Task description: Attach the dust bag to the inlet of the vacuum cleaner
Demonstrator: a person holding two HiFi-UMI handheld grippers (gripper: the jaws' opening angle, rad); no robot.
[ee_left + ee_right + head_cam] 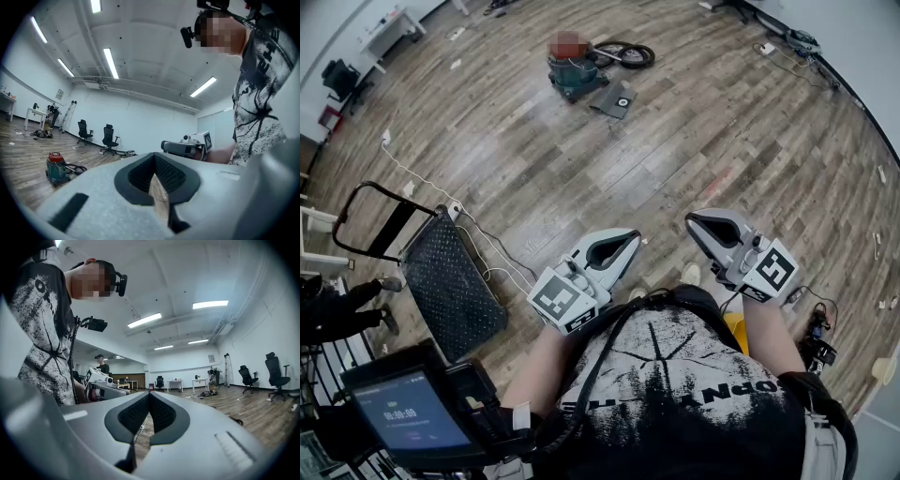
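Observation:
The vacuum cleaner, a teal drum with a red top, stands far off on the wood floor. In the left gripper view the vacuum cleaner shows small at the lower left. A flat grey dust bag with a round collar lies on the floor just right of the drum. The black hose is coiled behind it. My left gripper and right gripper are held level close to my chest, far from the vacuum. Both are shut and empty. The left gripper and the right gripper each show pads closed together.
A black case with a frame handle lies at the left, with a white cable trailing past it. A tablet sits at the lower left. A seated person's legs are at the left edge. Office chairs stand by the far wall.

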